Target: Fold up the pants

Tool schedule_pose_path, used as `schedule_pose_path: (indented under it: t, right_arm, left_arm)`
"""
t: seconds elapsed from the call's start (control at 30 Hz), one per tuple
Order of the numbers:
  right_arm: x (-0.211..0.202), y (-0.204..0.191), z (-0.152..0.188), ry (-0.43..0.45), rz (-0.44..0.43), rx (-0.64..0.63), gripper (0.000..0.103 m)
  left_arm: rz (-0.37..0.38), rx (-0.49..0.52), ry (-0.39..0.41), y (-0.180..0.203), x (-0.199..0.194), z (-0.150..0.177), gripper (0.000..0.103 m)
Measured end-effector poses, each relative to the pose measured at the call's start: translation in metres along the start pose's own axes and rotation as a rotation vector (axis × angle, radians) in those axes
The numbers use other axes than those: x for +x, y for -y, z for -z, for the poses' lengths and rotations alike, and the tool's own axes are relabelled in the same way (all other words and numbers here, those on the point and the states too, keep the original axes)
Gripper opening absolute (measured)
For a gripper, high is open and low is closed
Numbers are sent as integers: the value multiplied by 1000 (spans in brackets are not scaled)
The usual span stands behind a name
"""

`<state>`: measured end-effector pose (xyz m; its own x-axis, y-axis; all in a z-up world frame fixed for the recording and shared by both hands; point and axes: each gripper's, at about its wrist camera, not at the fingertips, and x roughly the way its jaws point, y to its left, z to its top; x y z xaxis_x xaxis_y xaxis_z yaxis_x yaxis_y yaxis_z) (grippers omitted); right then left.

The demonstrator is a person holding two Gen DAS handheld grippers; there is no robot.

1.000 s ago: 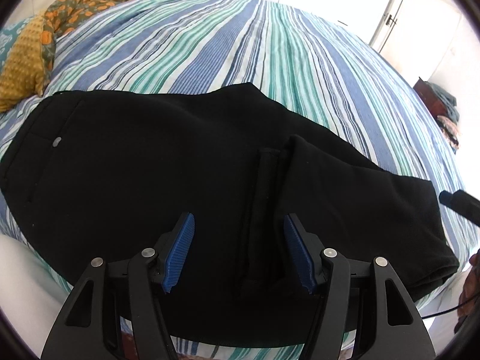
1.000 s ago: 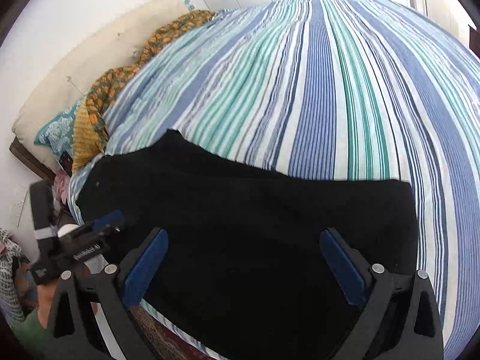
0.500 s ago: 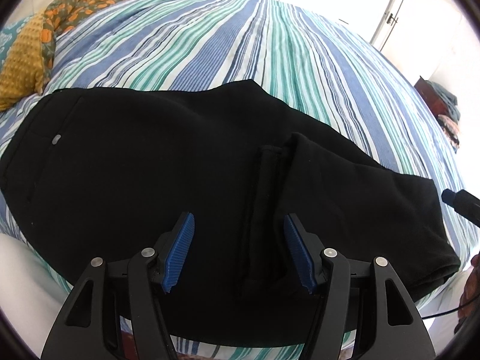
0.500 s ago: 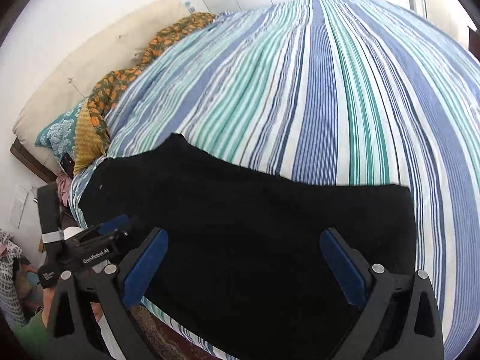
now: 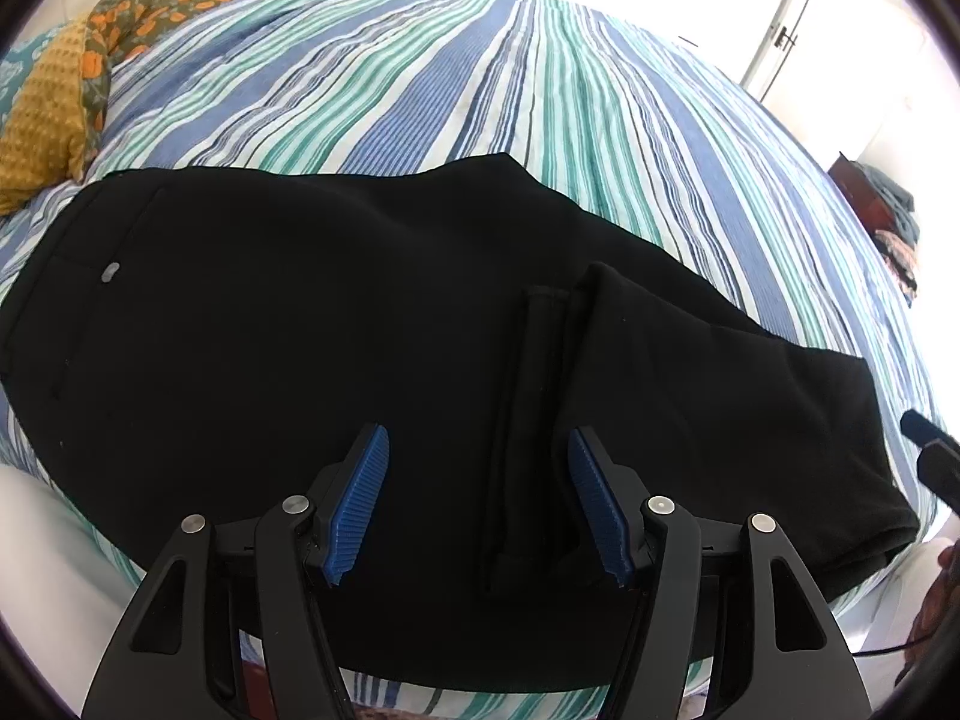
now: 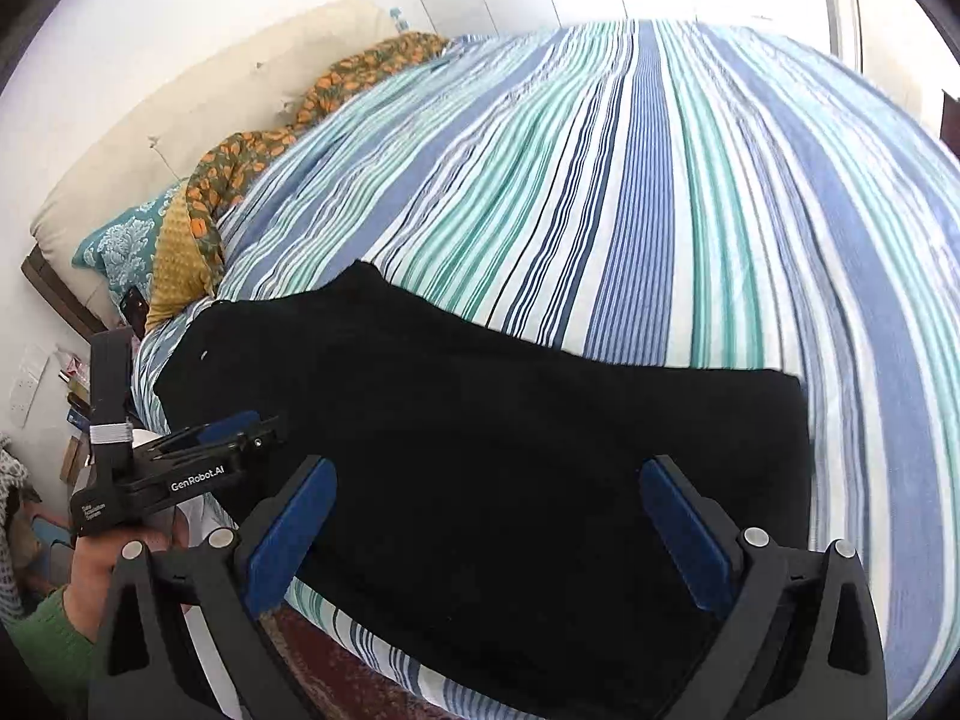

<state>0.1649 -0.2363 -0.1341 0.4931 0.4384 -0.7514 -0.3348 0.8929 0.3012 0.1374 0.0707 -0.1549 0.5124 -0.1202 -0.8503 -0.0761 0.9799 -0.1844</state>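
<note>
Black pants (image 5: 336, 324) lie flat on the striped bed, waistband with a small button (image 5: 110, 270) at the left, a folded-over leg part (image 5: 690, 396) at the right. My left gripper (image 5: 479, 504) is open and empty, hovering over the pants' near edge beside the fold seam (image 5: 528, 396). My right gripper (image 6: 489, 531) is open wide and empty above the pants (image 6: 510, 438) near their right end. The left gripper also shows in the right wrist view (image 6: 198, 450), at the pants' left edge.
The striped bedspread (image 5: 480, 90) stretches far beyond the pants. A yellow and orange-patterned blanket (image 5: 54, 102) and a teal pillow (image 6: 120, 240) lie at the head of the bed. A dark stand with clothes (image 5: 888, 210) is at the far right.
Both grippers have pulled back and risen slightly; the pants sit a little lower in the views. Nothing was grasped or released.
</note>
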Motion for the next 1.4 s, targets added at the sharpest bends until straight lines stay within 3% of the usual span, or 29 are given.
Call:
schedule_pose_path:
  t: [0.07,0.17,0.4,0.5,0.57,0.63,0.67,0.77,0.87,0.97,1.03,1.13,1.23,1.4]
  right_arm:
    - [1,7,15,-9,13,4,101]
    - [34,31,43,-188,28,55,101]
    - [0,31,16,-39,-4,94,101]
    - [-1,31,11,-28,8,78,101]
    - [13,34,18,-80,7,86,101]
    - [38,38,33,-221,11,83,101]
    - [40,35,32,-223,31,50,101]
    - [26,25,17,-181,21,39,101]
    - [12,19,-10,-83,21,40,101]
    - [17,19,-32,-63,39,33,101]
    - [37,29,-38,-101,34,65,101]
    - [83,51,-27,-281,39,123,102]
    - [68,39,-33,-229,64,71,102]
    - [9,23,-23,-60,43,84,102]
  left_arm:
    - [-1,-2,-2,0,1,0,65]
    - [2,1,-3,0,1,1,66]
    - [-2,3,-5,0,3,0,66]
    - [3,0,-6,0,2,0,66]
    - [6,-3,-8,-1,3,0,66]
    - [4,2,-9,0,3,0,66]
    - [3,4,-8,0,3,0,66]
    - [3,0,-10,-1,4,0,66]
    - [-3,6,-11,0,4,0,66]
    - [0,9,-11,0,5,0,66]
    - [3,7,-12,-1,5,0,67]
    - [0,15,-14,1,6,1,67]
    - [2,10,-17,0,6,0,68]
    - [3,10,-21,0,7,0,68]
